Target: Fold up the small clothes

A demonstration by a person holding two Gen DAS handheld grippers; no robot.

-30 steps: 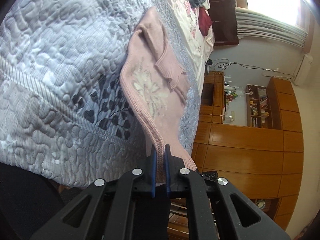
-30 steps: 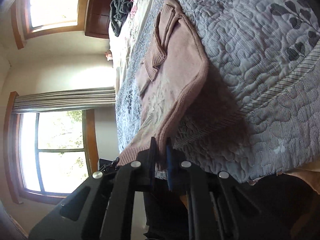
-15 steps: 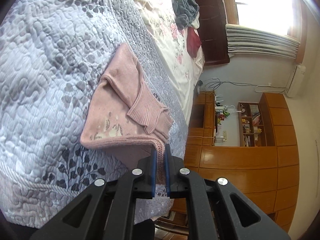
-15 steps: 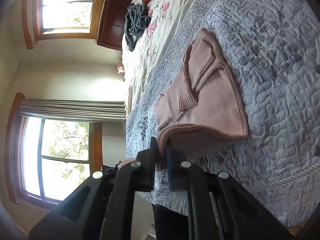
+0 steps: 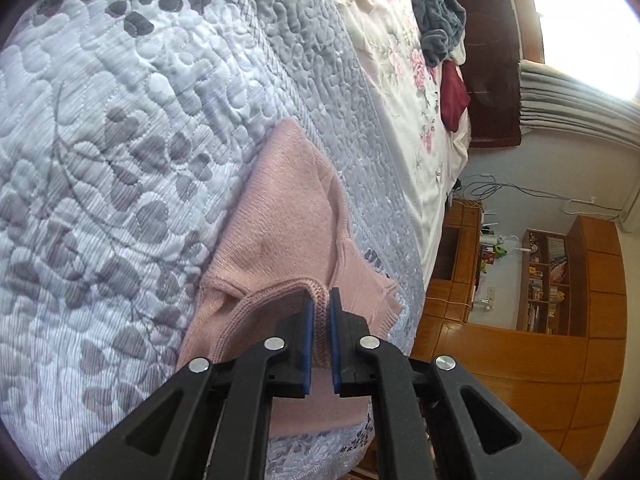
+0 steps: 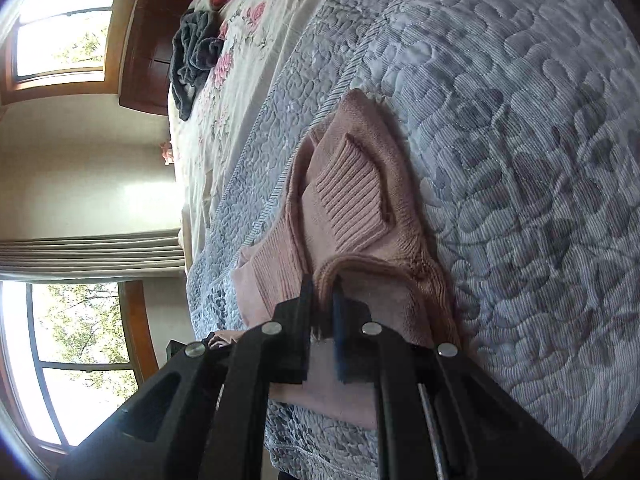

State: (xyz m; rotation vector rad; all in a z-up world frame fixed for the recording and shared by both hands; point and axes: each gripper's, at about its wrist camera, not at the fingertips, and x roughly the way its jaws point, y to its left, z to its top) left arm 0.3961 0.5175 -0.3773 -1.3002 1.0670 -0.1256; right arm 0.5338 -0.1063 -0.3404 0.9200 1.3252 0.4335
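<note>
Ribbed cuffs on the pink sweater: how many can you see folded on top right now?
2. One ribbed cuff lies across the middle of the pink sweater; the other cuff sits beside it toward the window-side edge. Nothing suggests more underneath.

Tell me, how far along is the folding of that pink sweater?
Well along, apparently. The pink sweater lies on the quilt with its ribbed sleeves already folded in. Both the left gripper and right gripper pinch its knitted edge, carrying it over the body. Left: lay it down and let go.
</note>
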